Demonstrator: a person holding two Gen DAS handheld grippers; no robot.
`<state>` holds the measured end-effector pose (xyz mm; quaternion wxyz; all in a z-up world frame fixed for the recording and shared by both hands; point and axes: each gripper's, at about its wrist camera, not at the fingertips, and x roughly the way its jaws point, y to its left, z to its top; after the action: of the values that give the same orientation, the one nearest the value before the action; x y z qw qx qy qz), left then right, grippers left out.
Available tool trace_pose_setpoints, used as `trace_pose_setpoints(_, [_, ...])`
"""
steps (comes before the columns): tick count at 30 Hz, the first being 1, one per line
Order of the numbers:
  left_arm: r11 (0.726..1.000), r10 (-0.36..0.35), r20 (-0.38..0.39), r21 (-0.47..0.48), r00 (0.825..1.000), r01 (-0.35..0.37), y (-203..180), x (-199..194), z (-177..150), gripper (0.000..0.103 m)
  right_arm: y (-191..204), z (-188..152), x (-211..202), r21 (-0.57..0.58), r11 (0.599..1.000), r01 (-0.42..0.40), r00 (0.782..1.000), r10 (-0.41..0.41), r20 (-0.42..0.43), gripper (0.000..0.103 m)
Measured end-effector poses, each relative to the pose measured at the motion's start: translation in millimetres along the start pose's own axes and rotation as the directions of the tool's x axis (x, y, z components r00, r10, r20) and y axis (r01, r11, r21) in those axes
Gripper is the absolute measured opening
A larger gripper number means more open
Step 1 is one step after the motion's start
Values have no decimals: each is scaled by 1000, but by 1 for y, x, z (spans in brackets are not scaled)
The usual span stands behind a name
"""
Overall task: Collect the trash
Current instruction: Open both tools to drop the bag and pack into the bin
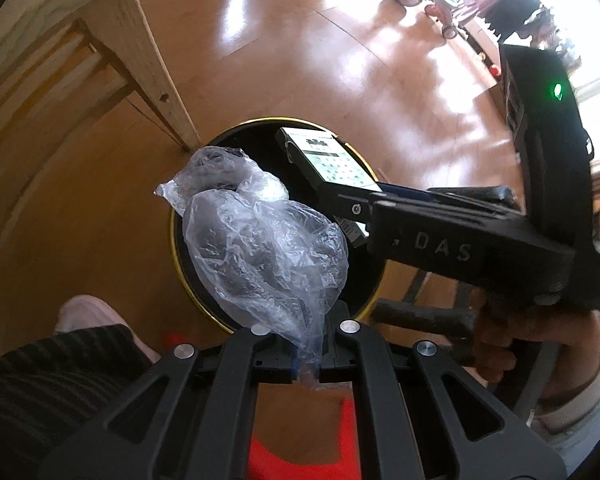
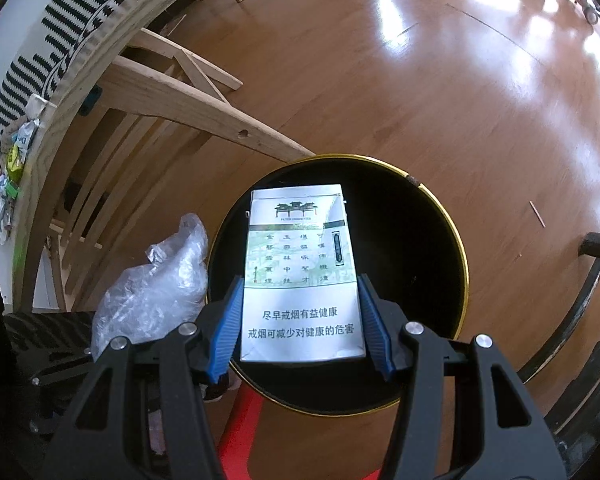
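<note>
Bin (image 2: 456, 240) bottom hidden behind cigarette pack (image 2: 302, 272), plastic bag (image 1: 260, 240) contents unclear

The floor (image 2: 440, 92) is glossy polished wood; the bag (image 1: 260, 240) is thin crinkled clear plastic (near left), the pack (image 2: 302, 272) smooth printed card.

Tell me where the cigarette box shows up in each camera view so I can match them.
Left wrist view: cigarette box sits right of center, over the bin's far side, held in the right claw.
Right wrist view: the box is at center, between the blue pads, above the bin.
Shared landmark: the black bin's gold rim.
</note>
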<state>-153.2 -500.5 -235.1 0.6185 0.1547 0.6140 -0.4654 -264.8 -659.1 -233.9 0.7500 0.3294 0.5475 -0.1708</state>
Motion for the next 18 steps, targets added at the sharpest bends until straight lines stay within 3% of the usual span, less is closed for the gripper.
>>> trace_pose_setpoints(1, [1000,25,1,4,1000,-25,-1,1,0,13,-1,0,0,12,1000,-4,1000,4,-7,58])
trace_pose_setpoints(2, [999,36,-2,5,999,-36,-2,1,1,50,-3,1,1,33,999,-8,1000,9,-16,76])
trace_pose_setpoints(3, [999,42,1,-2,999,-42,-2,1,1,78,-5,2,0,46,999,-9,1000,10,-18,95])
trace_pose_setpoints(4, [999,49,37,-19,998,-48,-2,-3,1,96,-6,3,-3,60,998,3,1000,-2,-3,98])
trace_pose_setpoints(9, [999,51,72,8,996,-52,-6,-14,6,97,-11,10,-29,57,995,79,992,-84,91,97])
trace_pose_setpoints(13, [992,100,111,60,989,-107,-15,-35,5,97,-8,16,-59,29,981,191,955,-193,223,97])
trace_pose_setpoints(16, [990,124,200,45,972,-135,-13,-73,5,97,-1,22,-80,38,977,211,932,-212,293,97])
trace_pose_setpoints(18, [986,155,288,12,945,-165,-4,-114,2,97,7,26,-94,46,984,169,928,-175,328,97])
